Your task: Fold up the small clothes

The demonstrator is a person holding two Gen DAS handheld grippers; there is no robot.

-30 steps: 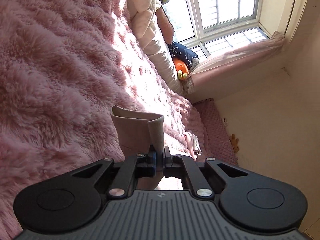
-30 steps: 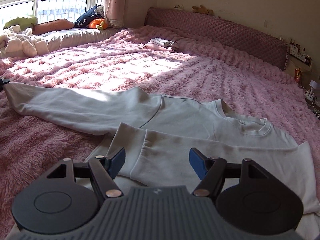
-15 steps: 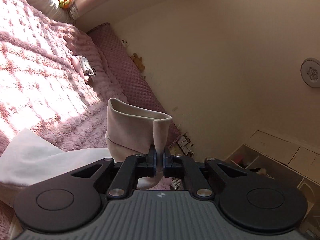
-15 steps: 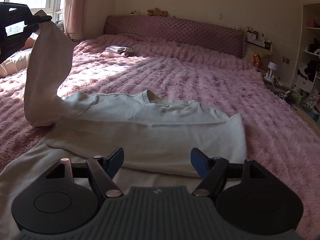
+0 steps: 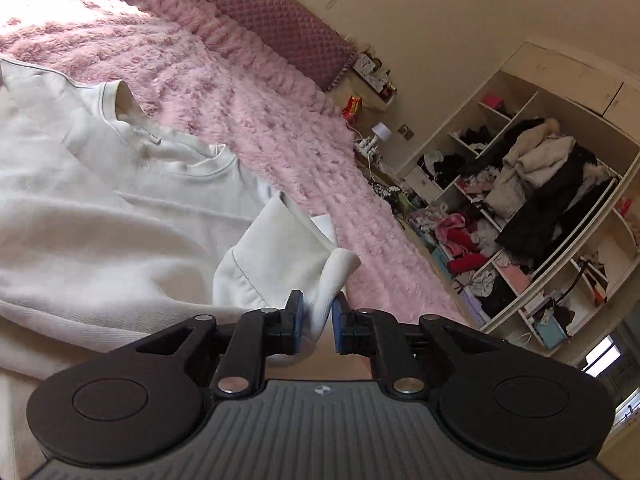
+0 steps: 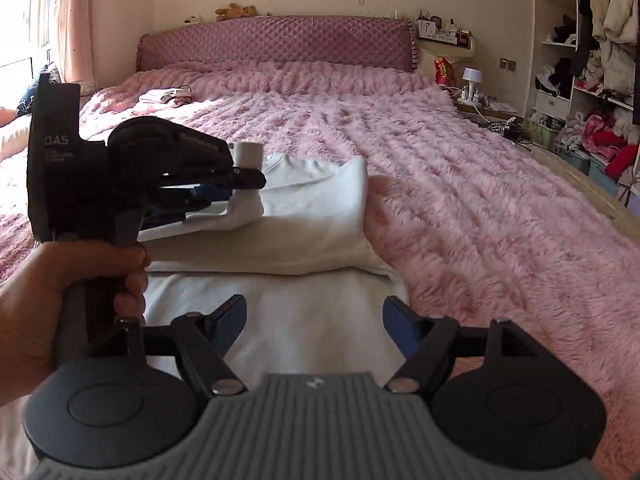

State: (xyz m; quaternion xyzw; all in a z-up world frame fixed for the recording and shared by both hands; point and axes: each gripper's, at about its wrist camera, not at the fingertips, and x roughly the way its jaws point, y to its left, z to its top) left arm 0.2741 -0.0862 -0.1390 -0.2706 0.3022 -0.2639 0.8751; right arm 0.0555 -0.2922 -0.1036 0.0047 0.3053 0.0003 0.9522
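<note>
A white sweatshirt (image 5: 100, 216) lies flat on a fluffy pink blanket (image 6: 460, 208) that covers the bed, its round neck turned toward the quilted headboard (image 6: 276, 42). One side of it is already folded inward, so the body makes a narrow white strip running up the bed.

The left gripper (image 5: 318, 322) hangs low over the sweatshirt's folded part, with the sleeve cuff (image 5: 296, 256) between its 2 blue pads. Its jaws have just been opening: there is a slim gap now, and the cloth sits loosely in it, close against the left pad and free of the right one. In the right wrist view the same tool shows side-on, held by a hand (image 6: 60, 304) at the lower left, its tip over the draped sleeve.

The right gripper (image 6: 314, 330) sits near the sweatshirt's lower part, its jaws spread wide with nothing between them; only flat white cloth lies under the gap.

Near the headboard a small pile of folded clothes (image 6: 164, 96) rests on the blanket. A plush toy (image 6: 236, 11) sits on top of the headboard. Beside the bed stand open shelves (image 5: 532, 216) crammed with clothing, and a small white lamp (image 6: 472, 78) stands by the bed's far corner.
</note>
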